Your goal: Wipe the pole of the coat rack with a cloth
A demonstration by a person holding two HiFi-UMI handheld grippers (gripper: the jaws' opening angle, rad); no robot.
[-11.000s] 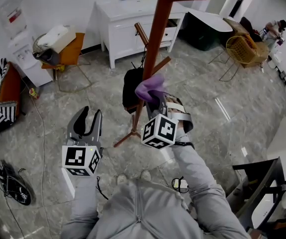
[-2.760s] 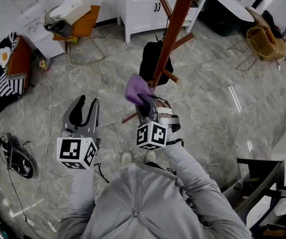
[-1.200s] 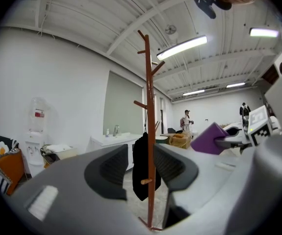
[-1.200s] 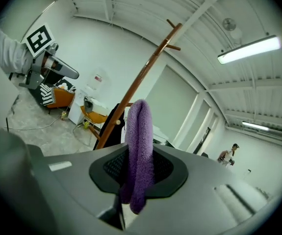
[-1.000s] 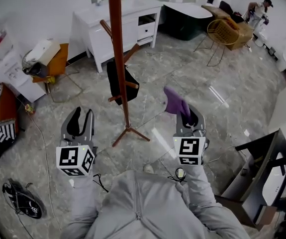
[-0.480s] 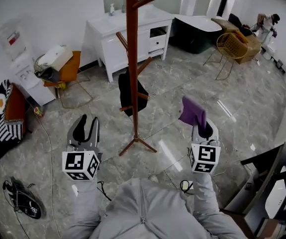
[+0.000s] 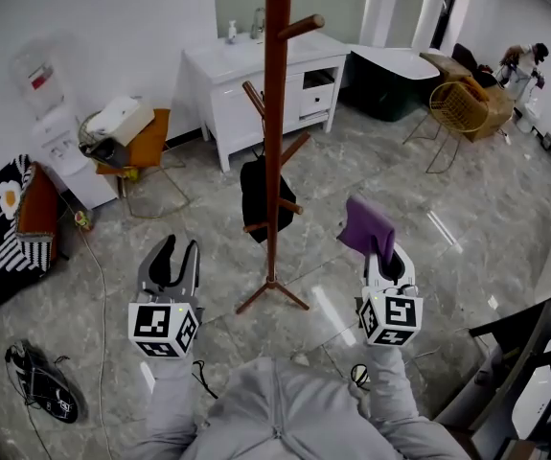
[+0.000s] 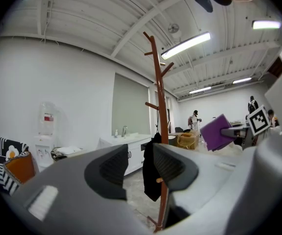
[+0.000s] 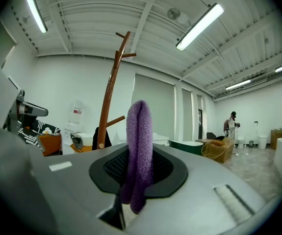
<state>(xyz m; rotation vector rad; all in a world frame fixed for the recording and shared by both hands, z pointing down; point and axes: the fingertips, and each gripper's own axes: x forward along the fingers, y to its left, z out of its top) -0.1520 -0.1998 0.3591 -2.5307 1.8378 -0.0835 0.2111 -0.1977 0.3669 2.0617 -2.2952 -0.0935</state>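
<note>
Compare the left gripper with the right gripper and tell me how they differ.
The left gripper has its jaws apart with nothing between them, while the right gripper has its jaws shut on a folded purple cloth. The left gripper is to the left of the coat rack's pole, and the right gripper is to its right. Both are held out in front of the person, and neither touches the pole.
</note>
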